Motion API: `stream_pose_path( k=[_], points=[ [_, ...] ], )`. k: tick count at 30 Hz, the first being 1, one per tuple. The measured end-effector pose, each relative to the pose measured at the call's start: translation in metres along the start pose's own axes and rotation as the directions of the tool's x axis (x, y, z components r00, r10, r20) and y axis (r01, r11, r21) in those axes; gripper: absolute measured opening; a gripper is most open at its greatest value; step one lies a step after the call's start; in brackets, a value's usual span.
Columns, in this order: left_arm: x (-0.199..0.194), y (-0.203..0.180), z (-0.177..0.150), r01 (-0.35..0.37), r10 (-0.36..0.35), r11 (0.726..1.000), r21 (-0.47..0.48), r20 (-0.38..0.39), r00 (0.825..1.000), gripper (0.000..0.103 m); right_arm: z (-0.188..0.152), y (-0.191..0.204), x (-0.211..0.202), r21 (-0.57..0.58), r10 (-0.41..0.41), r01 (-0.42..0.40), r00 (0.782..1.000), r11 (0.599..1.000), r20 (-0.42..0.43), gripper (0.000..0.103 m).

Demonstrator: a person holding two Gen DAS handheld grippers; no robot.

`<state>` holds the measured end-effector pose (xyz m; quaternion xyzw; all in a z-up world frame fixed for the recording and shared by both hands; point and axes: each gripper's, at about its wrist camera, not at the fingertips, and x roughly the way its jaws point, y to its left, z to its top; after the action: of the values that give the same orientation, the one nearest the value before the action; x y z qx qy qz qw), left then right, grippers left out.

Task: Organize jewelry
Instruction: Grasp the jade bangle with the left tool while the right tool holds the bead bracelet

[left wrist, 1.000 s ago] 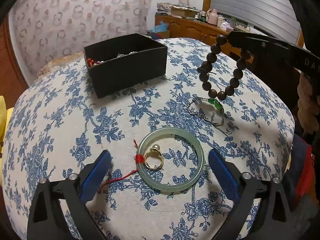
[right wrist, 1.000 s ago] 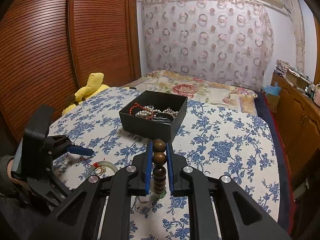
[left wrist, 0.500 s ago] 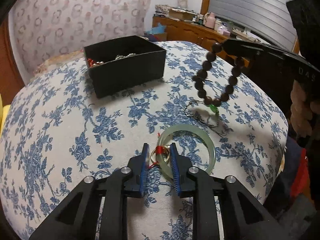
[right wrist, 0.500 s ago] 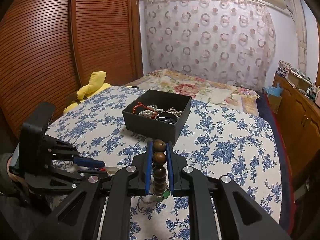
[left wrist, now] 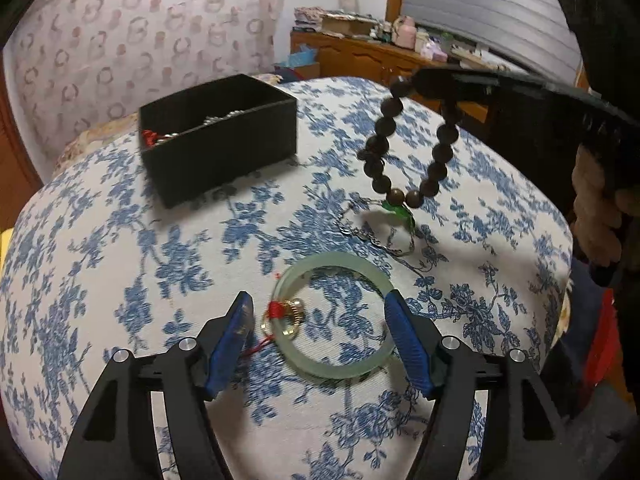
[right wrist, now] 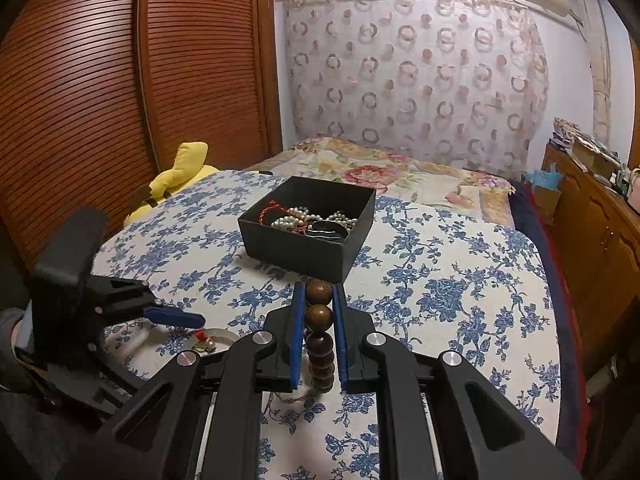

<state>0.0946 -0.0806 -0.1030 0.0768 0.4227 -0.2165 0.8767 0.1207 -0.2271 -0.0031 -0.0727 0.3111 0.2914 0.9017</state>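
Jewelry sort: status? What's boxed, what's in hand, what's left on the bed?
Done: pearls and a red cord already lie in the black box. In hand: the right gripper is shut on the wooden bead bracelet, held above the bedspread. Left: the left gripper has just reopened around the jade bangle with its gold ring, gripping nothing; a thin chain also remains.

One black box is sitting at eleven o'clock, one bead bracelet is hanging at one, one jade bangle and one gold ring are lying at six.
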Motion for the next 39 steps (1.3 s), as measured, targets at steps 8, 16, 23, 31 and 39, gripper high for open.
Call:
stream_pose_path(
  k=[8, 16, 23, 31, 39],
  points=[
    [0.008, -0.011, -0.002, -0.039, 0.04, 0.998, 0.056, -0.021, 0.999, 0.069, -0.001, -0.002, -0.001, 0.002, 0.0, 0.0, 1.0, 1.0, 0.001, 0.015],
    [0.004, -0.01, -0.002, -0.028, 0.028, 0.998, 0.052, -0.011, 1.0, 0.05, -0.002, -0.002, -0.001, 0.003, 0.0, 0.0, 1.0, 1.0, 0.0, 0.015],
    [0.005, 0.0, 0.003, -0.013, 0.014, 1.0, 0.027, -0.024, 1.0, 0.062, -0.005, -0.001, 0.001, -0.003, 0.002, -0.002, 1.0, 1.0, -0.011, 0.015],
    [-0.001, -0.019, 0.002, 0.024, -0.023, 0.997, 0.078, -0.017, 1.0, 0.078, -0.007, -0.002, 0.004, 0.003, -0.007, 0.007, 1.0, 1.0, -0.012, 0.015],
    [0.01, -0.024, -0.001, -0.001, 0.004, 0.994, 0.105, -0.032, 0.999, 0.069, -0.005, -0.004, 0.001, 0.003, -0.008, 0.008, 1.0, 1.0, -0.01, 0.015]
  ],
)
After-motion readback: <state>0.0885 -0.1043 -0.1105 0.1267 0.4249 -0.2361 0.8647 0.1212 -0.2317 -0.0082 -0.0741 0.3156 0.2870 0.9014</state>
